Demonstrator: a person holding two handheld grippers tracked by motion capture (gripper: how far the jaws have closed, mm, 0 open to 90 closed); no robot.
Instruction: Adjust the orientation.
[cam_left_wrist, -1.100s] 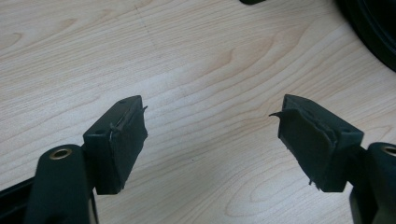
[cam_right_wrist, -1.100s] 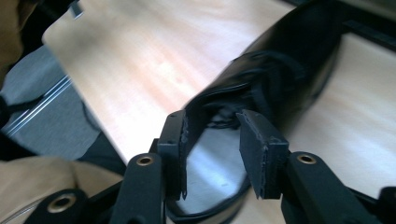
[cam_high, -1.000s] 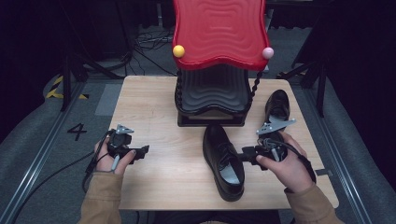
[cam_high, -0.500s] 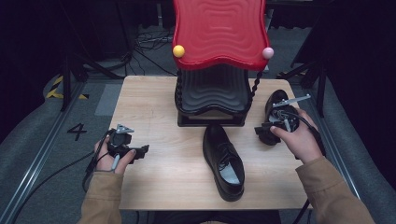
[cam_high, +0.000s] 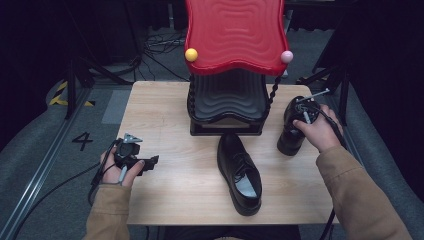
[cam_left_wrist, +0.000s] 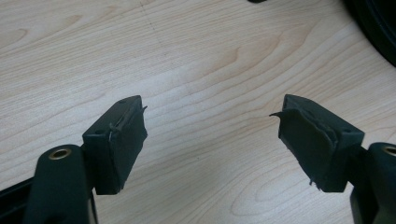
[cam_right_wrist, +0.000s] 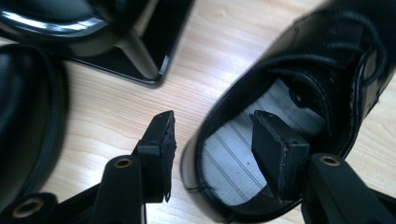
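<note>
Legend, high view and both gripper views. Wooden table (cam_high: 160, 110) with a two-tier shoe rack (cam_high: 227, 95) at 12 o'clock on the top, red wavy shelf above, black shelf below, no shoe seen on either.

First black dress shoe (cam_high: 240, 172) near the centre, just short of the rack, toe toward 12 o'clock, touched by neither gripper.

Second black dress shoe (cam_high: 290, 140) at 3 o'clock, close to the table edge, under the right gripper (cam_high: 305, 107). Right gripper view: jaws fairly wide and just been opening, one inside the shoe's mouth above the striped insole, the other outside. Shoe's side wall between them, pads apparently not pressing, nothing held.

Left gripper (cam_high: 150, 161) at 8 o'clock, low over bare wood. Left gripper view: jaws spread wide, nothing between.

Progress, as judged: early. Right gripper placed for a hold on the second shoe, grip not yet closed. Probably left to do: closing, lifting and shelving this shoe, then the first.
</note>
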